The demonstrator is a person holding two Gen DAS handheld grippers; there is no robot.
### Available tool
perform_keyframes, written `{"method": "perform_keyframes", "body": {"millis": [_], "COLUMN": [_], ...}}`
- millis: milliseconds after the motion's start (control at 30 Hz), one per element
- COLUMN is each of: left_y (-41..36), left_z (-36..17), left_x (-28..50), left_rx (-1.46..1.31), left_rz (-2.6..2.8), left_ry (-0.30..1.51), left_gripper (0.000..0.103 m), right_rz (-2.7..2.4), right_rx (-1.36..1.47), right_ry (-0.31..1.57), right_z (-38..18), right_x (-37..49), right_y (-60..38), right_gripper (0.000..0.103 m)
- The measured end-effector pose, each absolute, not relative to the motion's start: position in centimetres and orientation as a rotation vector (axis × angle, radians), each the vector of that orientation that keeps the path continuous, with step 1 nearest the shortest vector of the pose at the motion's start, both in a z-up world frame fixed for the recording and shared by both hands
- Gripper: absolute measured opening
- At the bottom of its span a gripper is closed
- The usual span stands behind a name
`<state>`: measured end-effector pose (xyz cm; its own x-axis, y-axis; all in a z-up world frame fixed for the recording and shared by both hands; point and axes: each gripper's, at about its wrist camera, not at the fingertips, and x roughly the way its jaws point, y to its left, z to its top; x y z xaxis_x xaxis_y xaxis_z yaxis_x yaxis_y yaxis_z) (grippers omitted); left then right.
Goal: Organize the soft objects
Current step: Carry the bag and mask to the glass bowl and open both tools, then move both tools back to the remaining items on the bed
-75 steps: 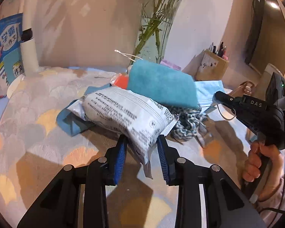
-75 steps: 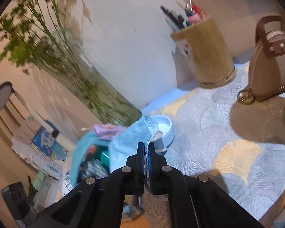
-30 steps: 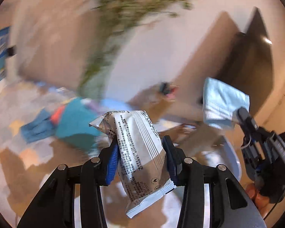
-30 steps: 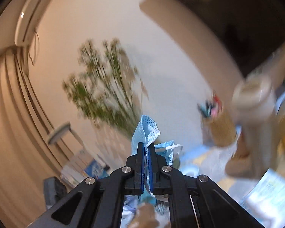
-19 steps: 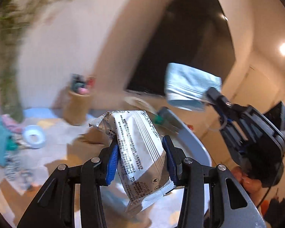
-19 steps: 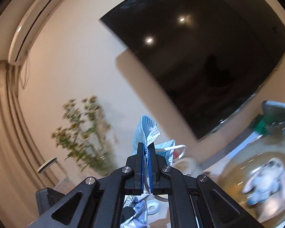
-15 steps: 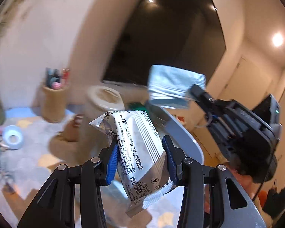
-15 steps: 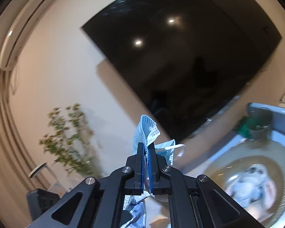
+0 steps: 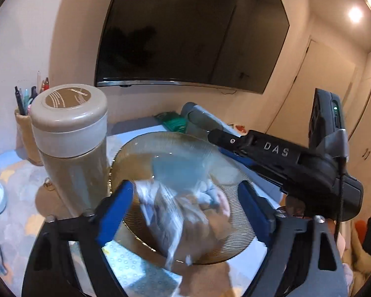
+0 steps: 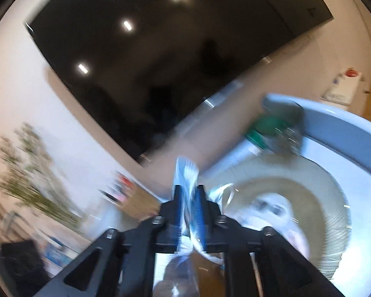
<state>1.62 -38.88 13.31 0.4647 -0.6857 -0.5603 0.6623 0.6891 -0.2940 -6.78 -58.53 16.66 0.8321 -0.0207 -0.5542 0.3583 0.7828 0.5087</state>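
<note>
Left gripper (image 9: pixel 185 210) wide open, just opening, blurred packet (image 9: pixel 168 220) apparently free; right gripper (image 10: pixel 188 205) parting, mask (image 10: pixel 186 173) between.

The white printed wipes packet (image 9: pixel 168 212), blurred, lies tilted over the ribbed glass bowl (image 9: pixel 237 237); the pale blue face mask (image 10: pixel 186 173) stands upright.

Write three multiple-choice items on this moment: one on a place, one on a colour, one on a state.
1. The ribbed glass bowl sits where?
A. right of the tan-lidded jar
B. on the jar's lid
C. behind the television

2. The pads of the left hand-held gripper are which colour?
A. red
B. blue
C. yellow

3. How do that gripper's jaws stand?
A. clamped on the white packet
B. shut, empty
C. wide apart, packet loose between them

Answers: 1 A, the bowl stands at the jar's right; 2 B, both pads are blue; 3 C, having just opened, neither pad touches the blurred packet.
</note>
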Motion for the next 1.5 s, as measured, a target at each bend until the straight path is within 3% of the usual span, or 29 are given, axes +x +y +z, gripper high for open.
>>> {"method": "perform_keyframes", "body": {"millis": [33, 67, 167, 433, 600, 767, 1100, 1500], "left_y": [-38.8, -38.8, -38.0, -30.3, -22.7, -13.7, 3.5, 4.8], "left_z": [13.4, 13.5, 13.7, 15.6, 18.2, 19.0, 11.2, 0.1], "left_x": [1.5, 1.4, 1.2, 0.2, 1.2, 3.4, 8.9, 12.6], "left_rx": [-0.028, -0.024, -0.043, -0.075, -0.045, -0.004, -0.041, -0.010], "left_rz": [-0.823, -0.819, -0.813, -0.699, -0.560, -0.387, -0.117, -0.095], "left_ry": [0.702, 0.705, 0.724, 0.668, 0.622, 0.584, 0.718, 0.913], "left_gripper": [0.086, 0.086, 0.086, 0.086, 0.087, 0.090, 0.091, 0.093], "right_rz": [-0.251, -0.286, -0.322, -0.262, -0.125, 0.065, 0.260, 0.226], "right_rx": [0.627, 0.616, 0.628, 0.557, 0.483, 0.383, 0.232, 0.047], "right_ry": [0.585, 0.596, 0.554, 0.450, 0.368, 0.382, 0.656, 0.961], "right_z": [16.5, 16.4, 16.7, 22.4, 26.4, 26.8, 14.2, 1.9], "right_x": [-6.8, -7.0, -8.4, -9.4, -8.1, -5.1, 1.0, 5.6], "right_y": [-58.6, -58.7, -58.8, -53.6, -45.6, -36.0, -21.9, -17.9], "right_gripper": [0.041, 0.060, 0.069, 0.070, 0.083, 0.090, 0.091, 0.091]}}
